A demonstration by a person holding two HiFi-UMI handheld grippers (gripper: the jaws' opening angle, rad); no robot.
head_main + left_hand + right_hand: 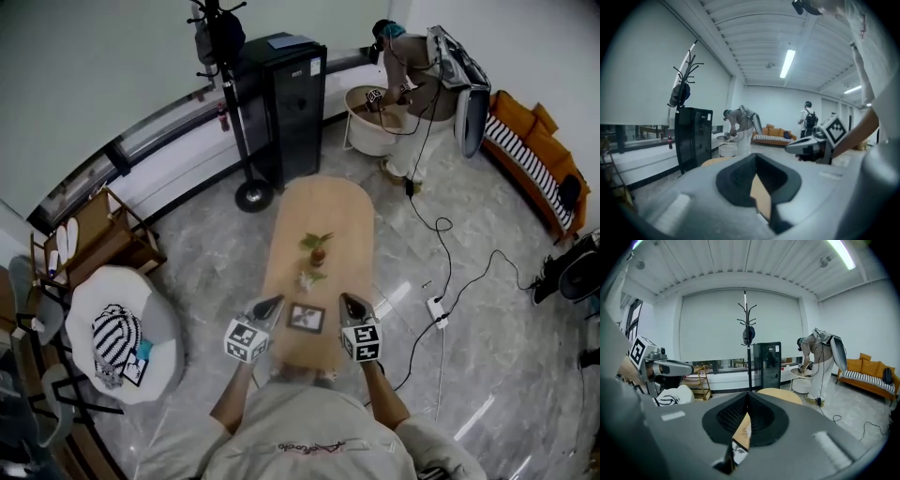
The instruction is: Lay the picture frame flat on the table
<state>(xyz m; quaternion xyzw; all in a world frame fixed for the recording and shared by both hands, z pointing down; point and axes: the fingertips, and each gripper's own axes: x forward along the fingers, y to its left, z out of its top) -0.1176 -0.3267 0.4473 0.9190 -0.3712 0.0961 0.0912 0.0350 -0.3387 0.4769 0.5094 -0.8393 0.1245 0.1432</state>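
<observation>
Our left gripper point(275, 301) and right gripper point(346, 298) both hang clenched and empty over the table's point(323, 202) near end, the frame point(306, 317) on it between them. We judge this the approach: next, one pair must part and take the frame's edge to lower it.

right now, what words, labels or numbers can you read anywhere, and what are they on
No text here can be read.
Script line across the shirt: blurred, unreadable.
Print on the white label of the black cabinet: too small to read.
</observation>
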